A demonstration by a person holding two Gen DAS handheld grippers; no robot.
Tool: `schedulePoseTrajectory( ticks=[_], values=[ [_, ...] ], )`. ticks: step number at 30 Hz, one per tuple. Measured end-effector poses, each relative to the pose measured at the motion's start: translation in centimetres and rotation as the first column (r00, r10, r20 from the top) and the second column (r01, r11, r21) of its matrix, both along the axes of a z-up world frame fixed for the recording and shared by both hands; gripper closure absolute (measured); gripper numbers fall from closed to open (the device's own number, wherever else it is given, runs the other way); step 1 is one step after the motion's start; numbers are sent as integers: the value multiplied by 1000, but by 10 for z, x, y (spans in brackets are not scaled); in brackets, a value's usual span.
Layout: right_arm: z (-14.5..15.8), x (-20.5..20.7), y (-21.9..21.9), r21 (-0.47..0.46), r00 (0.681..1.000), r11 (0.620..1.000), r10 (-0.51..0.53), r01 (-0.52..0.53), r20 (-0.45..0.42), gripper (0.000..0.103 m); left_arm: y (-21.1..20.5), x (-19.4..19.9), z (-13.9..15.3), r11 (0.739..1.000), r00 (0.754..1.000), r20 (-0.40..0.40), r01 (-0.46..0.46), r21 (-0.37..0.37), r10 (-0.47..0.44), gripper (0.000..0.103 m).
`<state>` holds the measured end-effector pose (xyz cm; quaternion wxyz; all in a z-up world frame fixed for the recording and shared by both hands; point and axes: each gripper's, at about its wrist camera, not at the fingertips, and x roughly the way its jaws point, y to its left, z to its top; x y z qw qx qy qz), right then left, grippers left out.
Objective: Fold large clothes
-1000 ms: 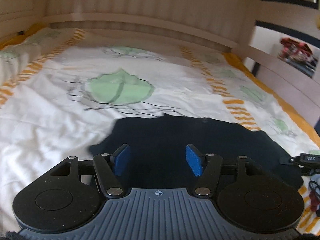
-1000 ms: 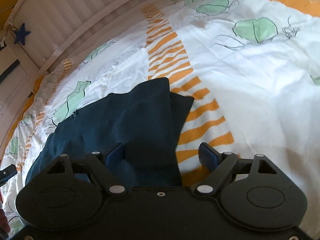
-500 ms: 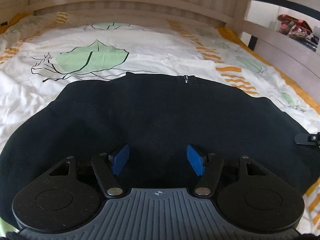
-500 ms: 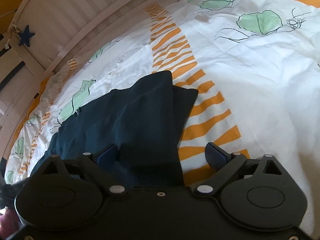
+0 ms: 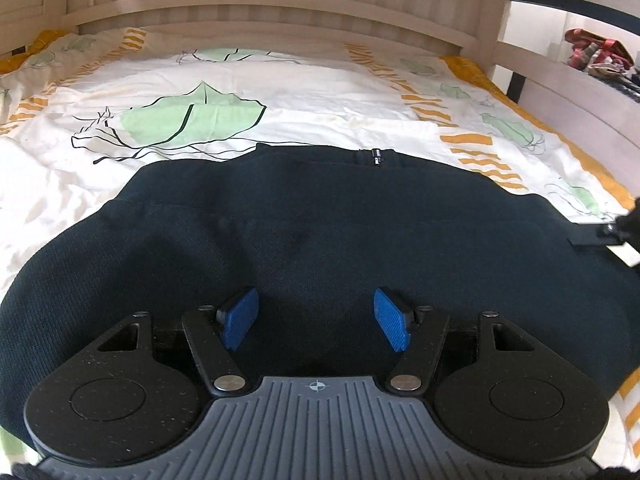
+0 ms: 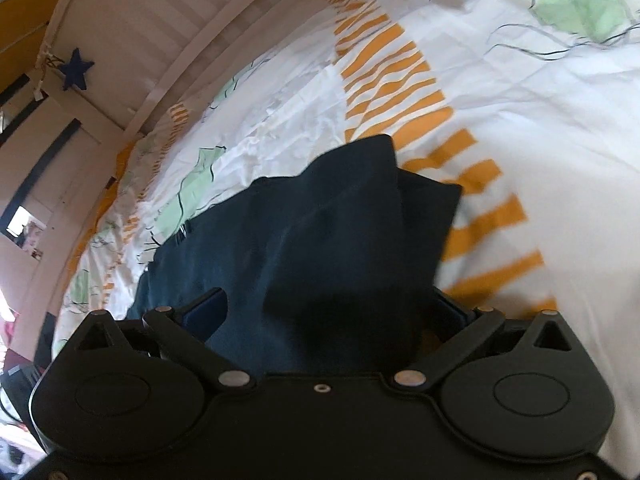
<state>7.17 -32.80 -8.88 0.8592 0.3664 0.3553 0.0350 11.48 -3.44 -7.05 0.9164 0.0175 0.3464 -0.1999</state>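
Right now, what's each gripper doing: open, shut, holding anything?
Left gripper: open, over the dark garment, gripping nothing.
Right gripper: open, jaws just widened; garment fold lies loose between them.

hidden: near edge of dark garment (image 5: 320, 232) under left claw (image 5: 316, 322) body | cut off: right claw (image 6: 332, 312) right pad behind cloth fold | blurred: orange stripes (image 6: 492, 216) | too small: shelf clutter (image 5: 596, 54)

No readable text, label or number shows anywhere.
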Motion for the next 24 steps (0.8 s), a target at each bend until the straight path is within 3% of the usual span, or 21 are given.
schedulePoseTrajectory(
  ticks=[7,11,13,14,17,24],
  values=[
    [-10,3,-11,87,998,996,-14,9,55,0,-4,0,1,1000,1000,-1,-14,11,14,40],
    [-8,3,-10,73,998,997,-2,-3,64,2,-6,1,2,1000,1000,-5,-28,12,28,39],
    [-5,2,-7,19,999,1000,0,-1,52,23,-6,1,3,999,999,-6,-35,3,35,38],
    [-5,2,-6,-11,999,1000,-7,7,35,42,-6,1,3,999,999,-5,-37,0,37,36],
    [-11,-1,-14,67,999,998,-22,19,39,48,-9,0,3,998,998,1,-61,-3,61,34],
    [-13,0,-15,88,999,996,-35,31,41,45,-8,-5,11,992,993,0,-115,-51,115,37]
  ],
)
